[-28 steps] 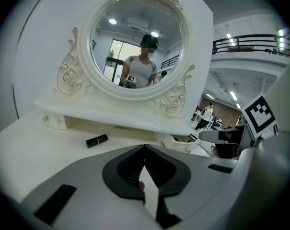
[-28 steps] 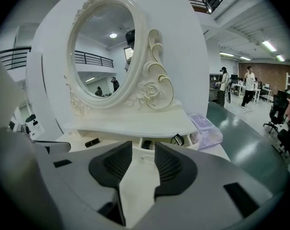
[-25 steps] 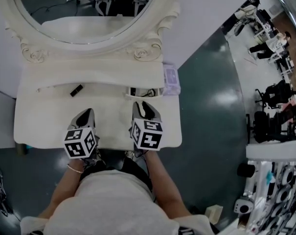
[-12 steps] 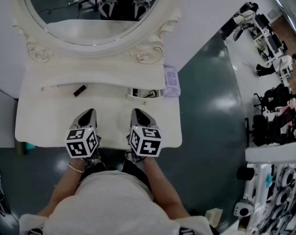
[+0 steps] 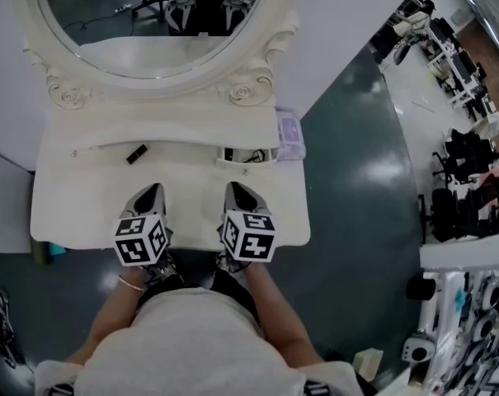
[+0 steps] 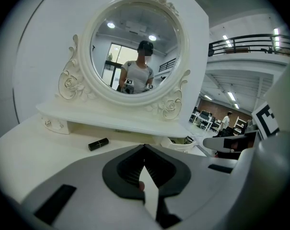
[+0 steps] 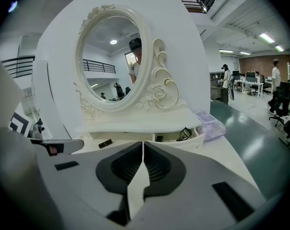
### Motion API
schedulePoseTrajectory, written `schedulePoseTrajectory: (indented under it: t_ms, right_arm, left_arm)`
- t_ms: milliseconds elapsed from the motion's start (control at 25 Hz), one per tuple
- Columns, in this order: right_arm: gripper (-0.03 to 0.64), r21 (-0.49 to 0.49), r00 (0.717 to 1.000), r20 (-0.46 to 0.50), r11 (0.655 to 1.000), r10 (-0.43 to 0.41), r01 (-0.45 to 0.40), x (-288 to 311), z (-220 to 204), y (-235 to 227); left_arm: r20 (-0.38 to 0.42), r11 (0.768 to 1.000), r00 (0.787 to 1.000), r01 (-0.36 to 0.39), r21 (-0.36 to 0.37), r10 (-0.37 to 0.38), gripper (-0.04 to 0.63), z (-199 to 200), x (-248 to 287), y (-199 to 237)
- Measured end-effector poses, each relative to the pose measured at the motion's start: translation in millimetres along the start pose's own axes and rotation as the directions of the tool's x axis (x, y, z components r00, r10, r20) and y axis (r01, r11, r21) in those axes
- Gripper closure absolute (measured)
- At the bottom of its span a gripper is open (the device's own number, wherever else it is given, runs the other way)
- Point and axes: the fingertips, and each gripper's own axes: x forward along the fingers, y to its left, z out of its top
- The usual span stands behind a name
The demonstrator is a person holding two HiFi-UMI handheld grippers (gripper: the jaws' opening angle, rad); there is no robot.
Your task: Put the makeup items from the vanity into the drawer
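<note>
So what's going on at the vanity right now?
A person stands at the white vanity with a gripper in each hand. The left gripper and right gripper are held over the front of the tabletop, both shut on nothing; the right one's jaws have just closed. A black lipstick tube lies untouched on the top, left of the open drawer, which holds a few dark items. A clear box sits at the vanity's right edge.
</note>
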Motion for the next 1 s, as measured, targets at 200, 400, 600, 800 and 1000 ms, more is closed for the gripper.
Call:
schedulePoseTrajectory:
  t_ms: [200,400,600,800,1000]
  right_arm:
    - [0.595,0.01,1.0,-0.003,1.0,-0.003,0.003,1.6,-1.3,-3.1]
    - [0.595,0.007,1.0,-0.006,1.0,0.008,-0.008,4.6,-1.0,-0.2]
    - [0.595,-0.001,0.999,-0.023,1.0,0.027,-0.027,13.1,-2.9,9.4]
    - [0.595,-0.016,0.994,-0.032,0.994,0.105,-0.106,28.9,-4.6,37.1]
    - [0.592,-0.047,0.974,-0.084,0.975,0.211,-0.215,52.4,-12.1,82.7]
  left_arm:
    - [0.01,0.999,1.0,0.0,0.04,-0.001,0.592,1.5,-0.8,-5.0]
    - [0.015,1.0,1.0,-0.003,0.002,0.003,0.592,1.5,-2.4,-2.7]
    - [0.012,0.999,0.999,-0.037,-0.023,0.037,0.593,-1.0,-5.6,12.4]
    - [0.014,0.996,0.997,-0.075,-0.048,0.075,0.592,-2.1,-10.3,35.9]
    - [0.018,0.983,0.987,-0.155,-0.094,0.157,0.592,-6.7,-28.2,73.1]
